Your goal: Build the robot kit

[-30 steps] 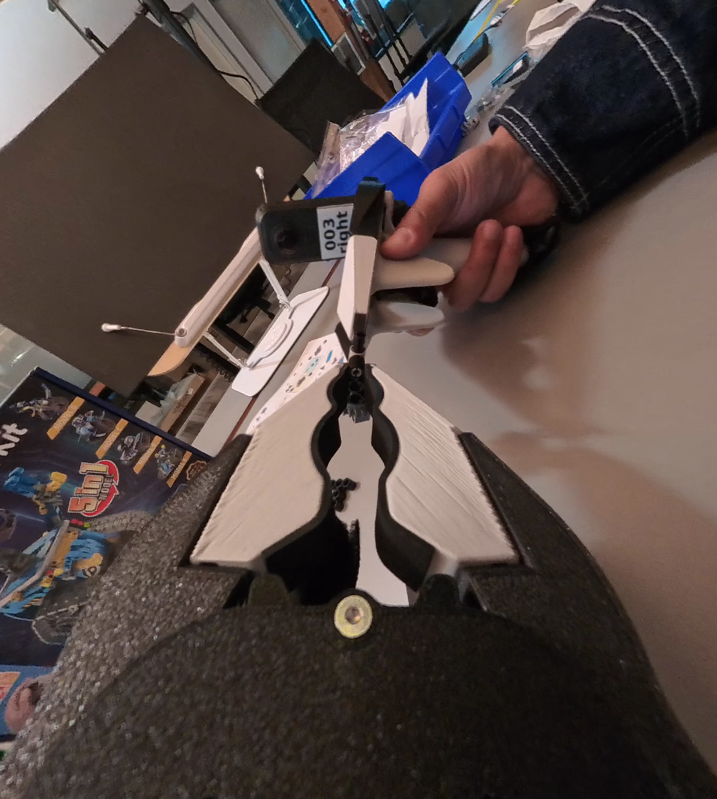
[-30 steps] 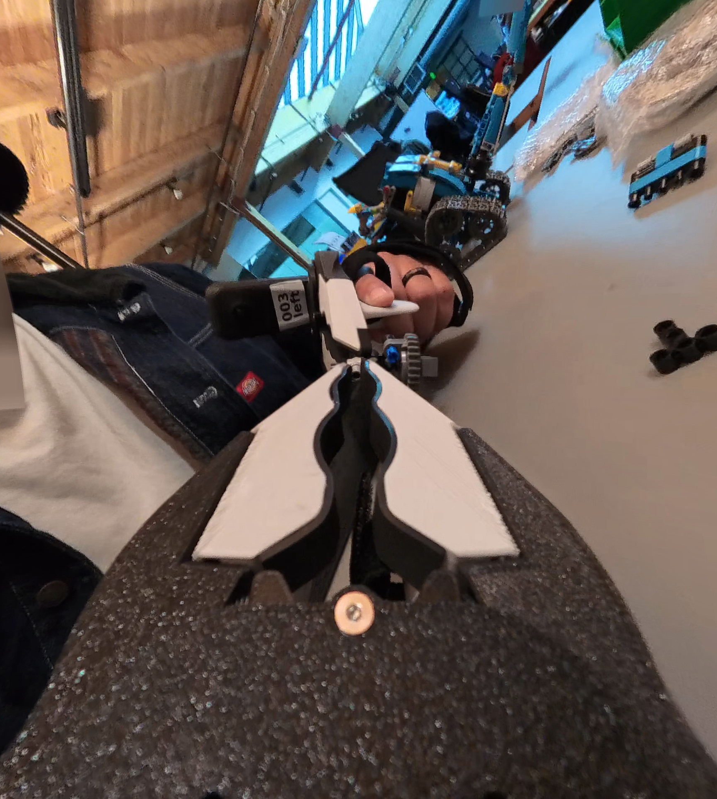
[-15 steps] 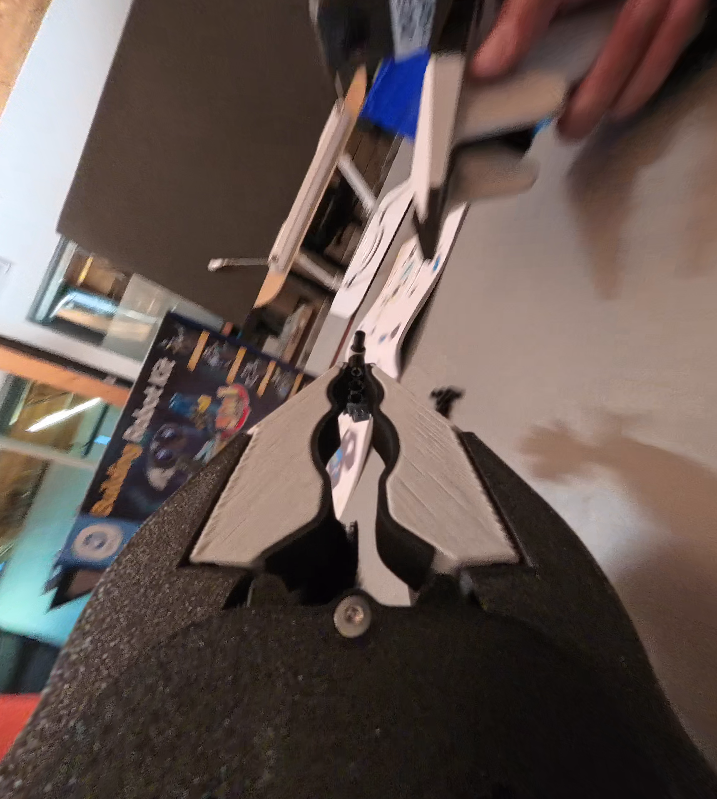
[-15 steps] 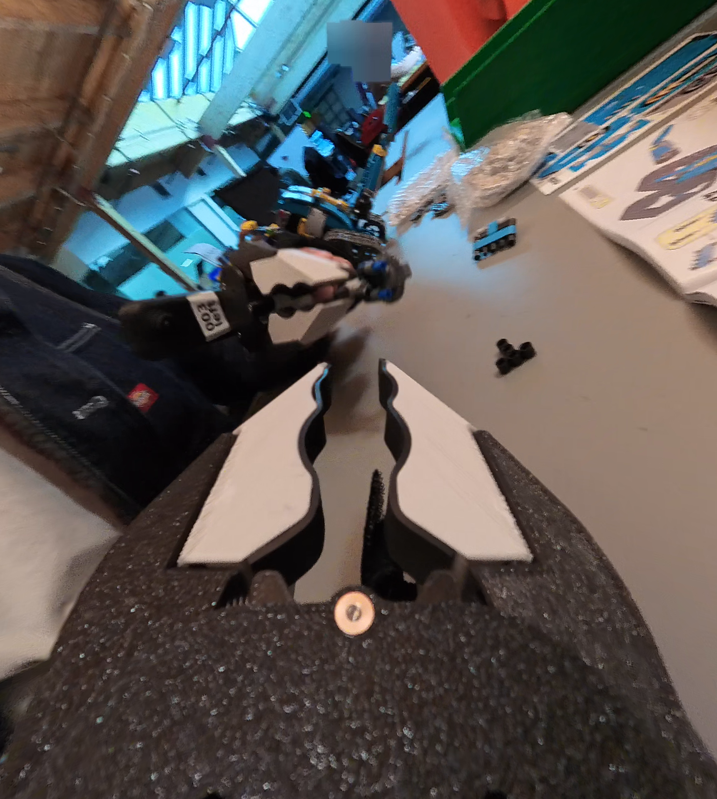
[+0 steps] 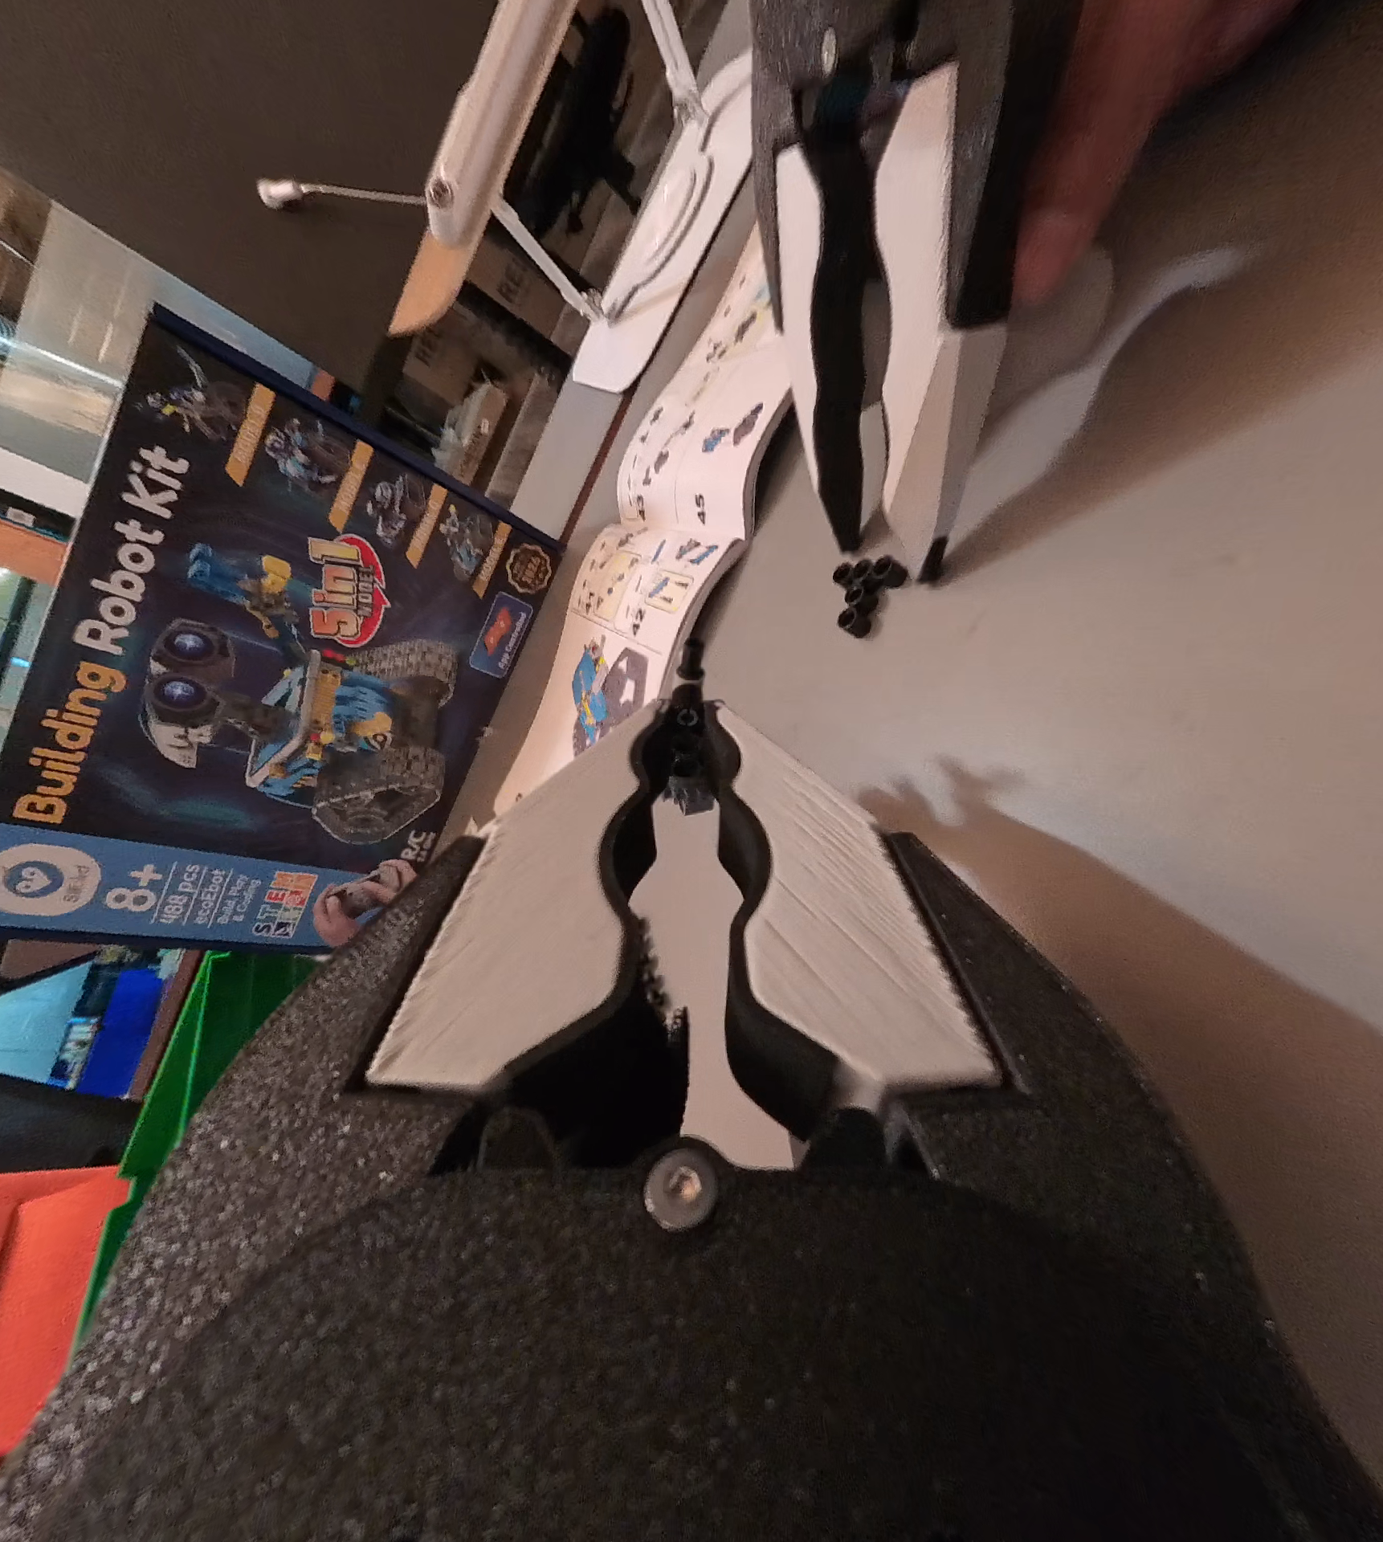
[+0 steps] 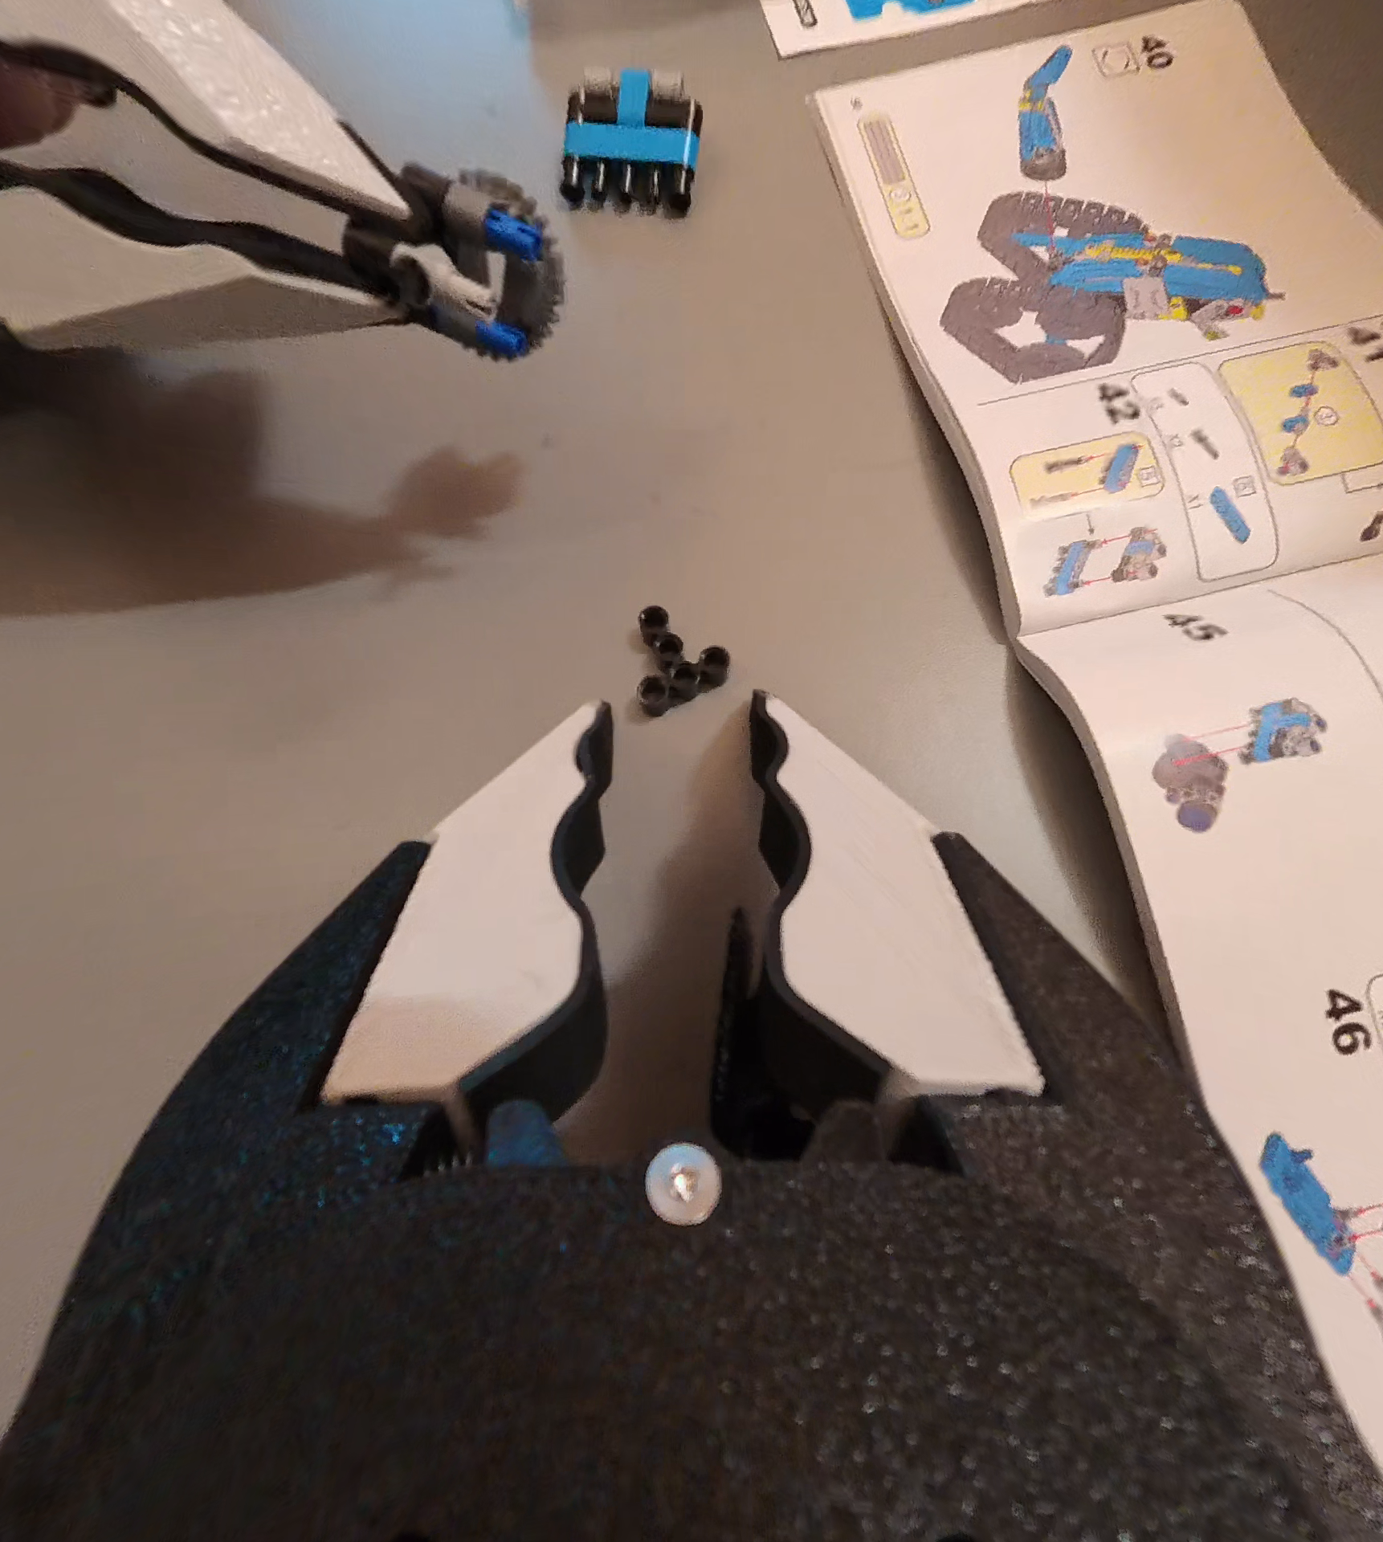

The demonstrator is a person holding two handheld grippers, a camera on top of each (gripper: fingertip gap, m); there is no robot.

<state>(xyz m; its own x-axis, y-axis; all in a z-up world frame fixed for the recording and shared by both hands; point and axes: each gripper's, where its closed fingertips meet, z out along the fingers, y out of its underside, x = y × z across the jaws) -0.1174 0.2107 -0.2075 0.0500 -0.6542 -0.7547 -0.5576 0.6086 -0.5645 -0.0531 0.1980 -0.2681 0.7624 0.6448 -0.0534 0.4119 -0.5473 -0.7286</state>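
My left gripper [image 5: 684, 724] is shut on a small grey gear assembly with blue pins [image 6: 496, 259] and holds it above the grey table [image 6: 212, 751]. In the right wrist view the left gripper [image 6: 398, 244] comes in from the upper left. My right gripper [image 6: 680, 708] is open and points down at the table. A small black T-shaped connector [image 6: 678, 659] lies just ahead of its fingertips, between them. In the left wrist view the right gripper [image 5: 893, 561] stands tips-down beside that connector [image 5: 863, 588].
An open instruction booklet [image 6: 1172, 467] lies to the right of the connector. A blue and black brick assembly [image 6: 630, 142] sits farther back. A robot kit box [image 5: 229, 651], a green bin [image 5: 171, 1051] and a white lamp base [image 5: 671, 225] stand along the table's far side. Tip to tip, the grippers are about 9 cm apart.
The two grippers met tip to tip, then parted. My right gripper opened and swung down to the black connector on the table. My left gripper kept hold of the gear assembly.
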